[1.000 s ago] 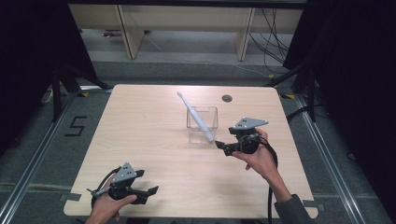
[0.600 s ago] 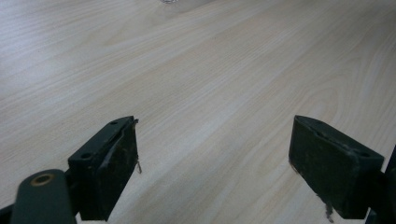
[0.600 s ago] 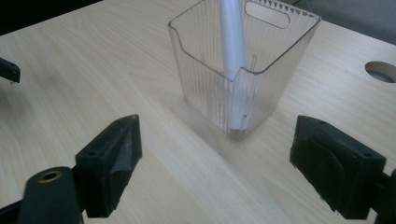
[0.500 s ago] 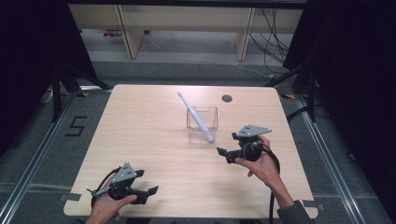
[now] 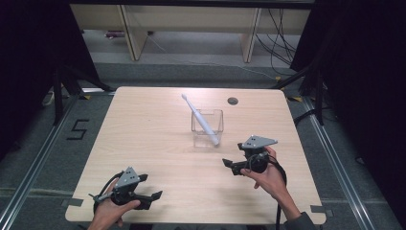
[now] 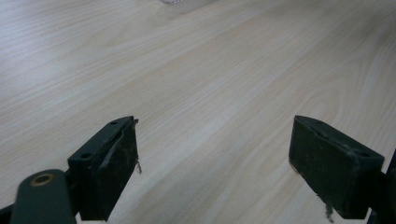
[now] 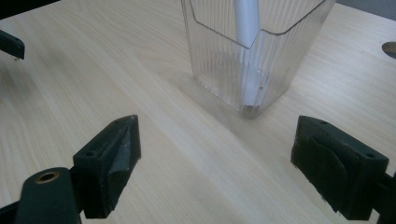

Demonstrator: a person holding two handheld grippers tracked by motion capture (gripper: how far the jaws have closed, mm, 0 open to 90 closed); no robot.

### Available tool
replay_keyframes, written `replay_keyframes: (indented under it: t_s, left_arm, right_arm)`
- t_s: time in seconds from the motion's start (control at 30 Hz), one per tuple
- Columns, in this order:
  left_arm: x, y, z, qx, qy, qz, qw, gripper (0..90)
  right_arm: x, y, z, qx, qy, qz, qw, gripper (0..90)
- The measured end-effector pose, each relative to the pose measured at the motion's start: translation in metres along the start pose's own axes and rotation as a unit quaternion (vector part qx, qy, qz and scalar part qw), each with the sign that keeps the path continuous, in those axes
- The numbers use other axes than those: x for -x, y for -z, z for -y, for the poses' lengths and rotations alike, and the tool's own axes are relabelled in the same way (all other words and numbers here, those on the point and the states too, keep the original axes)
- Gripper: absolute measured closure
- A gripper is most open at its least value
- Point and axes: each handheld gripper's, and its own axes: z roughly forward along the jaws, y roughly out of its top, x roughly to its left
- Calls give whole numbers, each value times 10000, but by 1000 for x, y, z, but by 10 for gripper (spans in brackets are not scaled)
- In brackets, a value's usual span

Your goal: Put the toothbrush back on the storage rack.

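Near the table's front, the right claw has withdrawn from the cup

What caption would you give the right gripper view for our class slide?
Open hand-held gripper faces a clear ribbed cup holding a white toothbrush on a wooden table.

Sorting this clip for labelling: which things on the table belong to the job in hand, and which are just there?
Part of the job:
- white toothbrush, leaning in the holder
- clear ribbed holder, upright on the table
- right gripper, open, nearest the holder

Just there:
- left gripper, open over bare wood at the near edge
- round dark grommet hole near the far edge
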Motion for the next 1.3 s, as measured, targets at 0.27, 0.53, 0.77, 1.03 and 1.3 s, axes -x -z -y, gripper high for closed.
replay_keyframes:
  t_s: [0.27,0.53,0.77,1.03,1.3]
  left_arm:
    - [-2,0,1,-2,-7,9,10000,149]
    - [-1,1,0,-3,-28,-39,10000,149]
    - [-1,1,0,2,-55,-27,10000,149]
    - [-1,1,0,-15,-55,-23,10000,149]
    - [-1,1,0,-20,-51,-37,10000,149]
  right_arm:
    - [-5,3,9,-127,10,-103,9999,168]
    - [-11,5,19,-197,-90,-51,9998,171]
    - [-11,6,26,-247,41,1,9997,179]
    - [-12,7,35,-338,10,4,9994,185]
    - [-12,11,45,-406,-60,37,9992,188]
